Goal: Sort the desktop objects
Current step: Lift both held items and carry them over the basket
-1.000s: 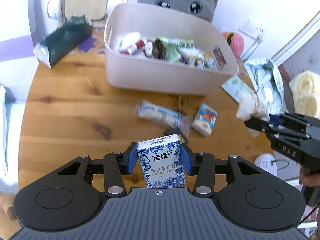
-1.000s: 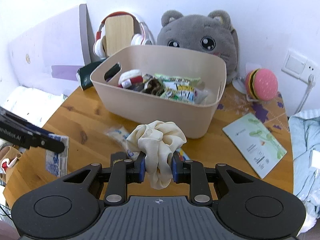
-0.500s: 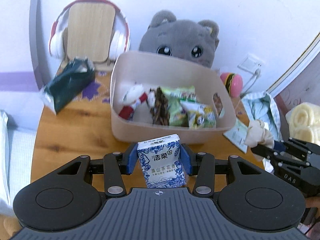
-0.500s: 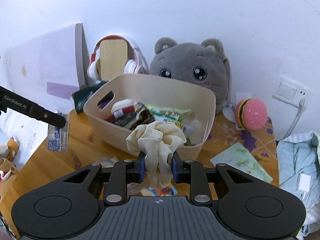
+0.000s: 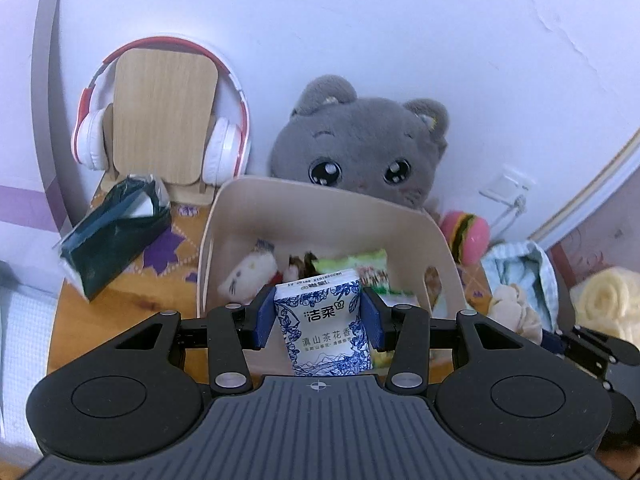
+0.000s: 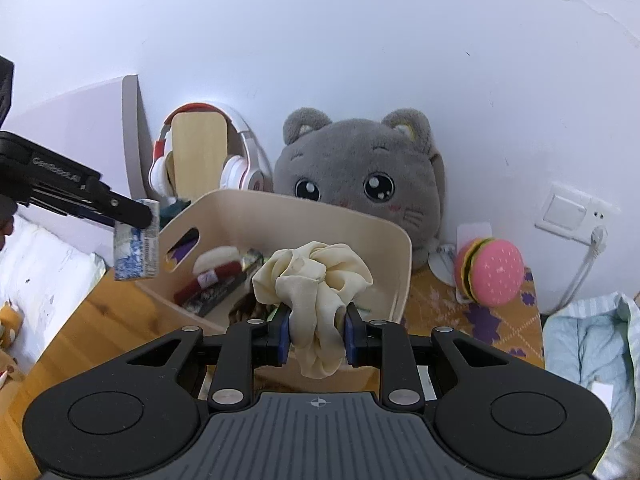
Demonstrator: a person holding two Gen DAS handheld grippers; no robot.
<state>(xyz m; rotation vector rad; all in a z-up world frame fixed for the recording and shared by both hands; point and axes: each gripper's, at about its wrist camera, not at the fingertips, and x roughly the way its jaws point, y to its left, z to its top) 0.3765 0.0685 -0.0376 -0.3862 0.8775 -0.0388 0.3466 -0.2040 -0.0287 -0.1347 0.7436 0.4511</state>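
My left gripper [image 5: 318, 322] is shut on a blue-and-white tissue pack [image 5: 322, 324], held in the air at the near edge of the beige bin [image 5: 208, 240]. The pack also shows in the right wrist view [image 6: 136, 240], left of the bin [image 6: 400, 264]. My right gripper [image 6: 315, 334] is shut on a cream scrunchie [image 6: 316, 280], held above the bin's near right side. The scrunchie shows at the right of the left wrist view [image 5: 512, 308]. The bin holds snack packets [image 5: 360, 268] and a small plush [image 5: 248, 276].
A grey cat plush [image 6: 360, 184] sits behind the bin against the wall. Headphones on a wooden stand [image 5: 164, 120] and a dark green packet [image 5: 108, 240] are at the left. A burger toy [image 6: 492, 272] and light blue cloth [image 6: 588, 340] lie at the right.
Both grippers have risen from the wooden table and moved forward toward the bin, each still holding its item. The loose packets on the table have dropped out of view.
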